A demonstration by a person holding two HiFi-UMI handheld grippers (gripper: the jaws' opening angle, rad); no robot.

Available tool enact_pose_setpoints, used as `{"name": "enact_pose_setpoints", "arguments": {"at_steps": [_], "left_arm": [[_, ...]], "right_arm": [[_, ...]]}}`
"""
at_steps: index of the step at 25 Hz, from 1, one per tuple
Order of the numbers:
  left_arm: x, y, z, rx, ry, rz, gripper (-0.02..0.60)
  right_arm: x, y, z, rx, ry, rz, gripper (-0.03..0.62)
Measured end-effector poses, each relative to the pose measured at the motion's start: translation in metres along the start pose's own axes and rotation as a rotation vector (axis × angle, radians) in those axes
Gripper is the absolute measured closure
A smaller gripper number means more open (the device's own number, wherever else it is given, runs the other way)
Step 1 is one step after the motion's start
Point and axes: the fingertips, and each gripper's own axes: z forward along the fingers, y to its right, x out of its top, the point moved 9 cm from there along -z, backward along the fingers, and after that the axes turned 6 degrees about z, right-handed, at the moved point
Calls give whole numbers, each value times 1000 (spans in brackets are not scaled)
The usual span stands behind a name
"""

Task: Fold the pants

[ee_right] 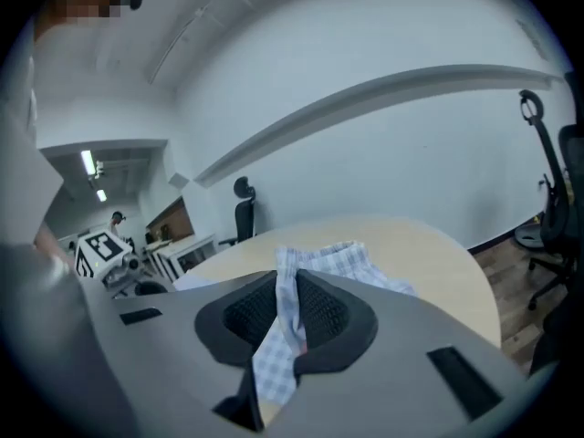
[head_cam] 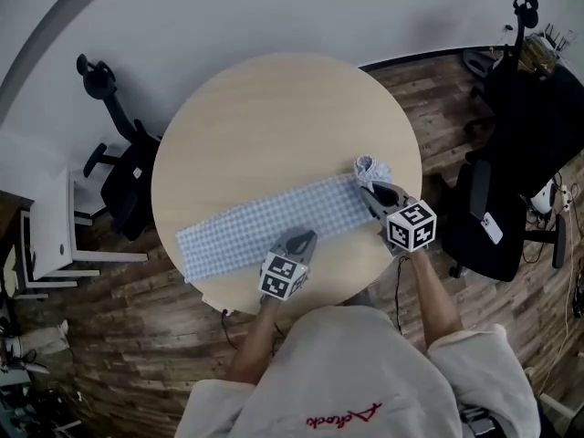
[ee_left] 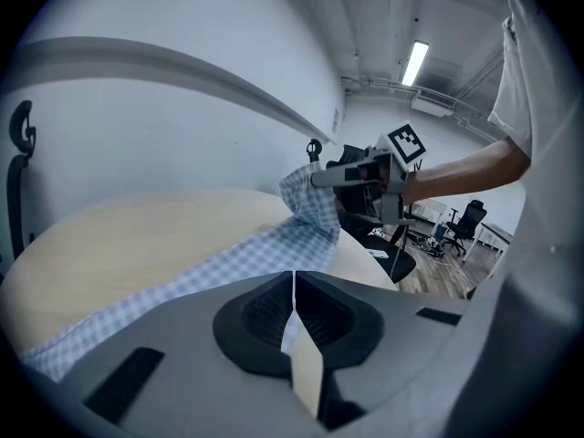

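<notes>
One pair of thin blue-and-white checked woven pants (head_cam: 274, 217) is laid as a long narrow strip across the round pale-wood tabletop (head_cam: 274, 99). The right end is lifted and bunched, clamped in the closed right tool (head_cam: 371, 190). The near edge is nipped in the closed left tool (head_cam: 301, 241). Step judged: fold starting. Next: lifted end to be carried leftward, edges kept aligned. Cloth limp, tabletop smooth.

Head view looks steeply down on the round table (head_cam: 274, 126) — both gripper views skim low across it.
</notes>
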Motion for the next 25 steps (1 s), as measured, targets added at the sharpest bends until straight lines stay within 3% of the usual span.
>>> {"name": "enact_pose_setpoints", "arguments": {"at_steps": [5,7,13,19,25], "left_arm": [[-20,-6,-23,48,-16,-37,544],[-26,-9,-30,64,-23,-47,543],[-28,-11,-34,69,-28,-47,544],[-12,-10,-16,15,-16,-12,543],[11,-2,16,-65,-18,43,543]], "right_arm": [[-66,-34,40,-2,-237,-166,519],[-87,-42,53,17,-308,-184,512],[-116,-54,66,118,-452,-217,400],[-87,-49,50,83,-303,-135,388],[-62,15,9,-158,-104,117,388]]}}
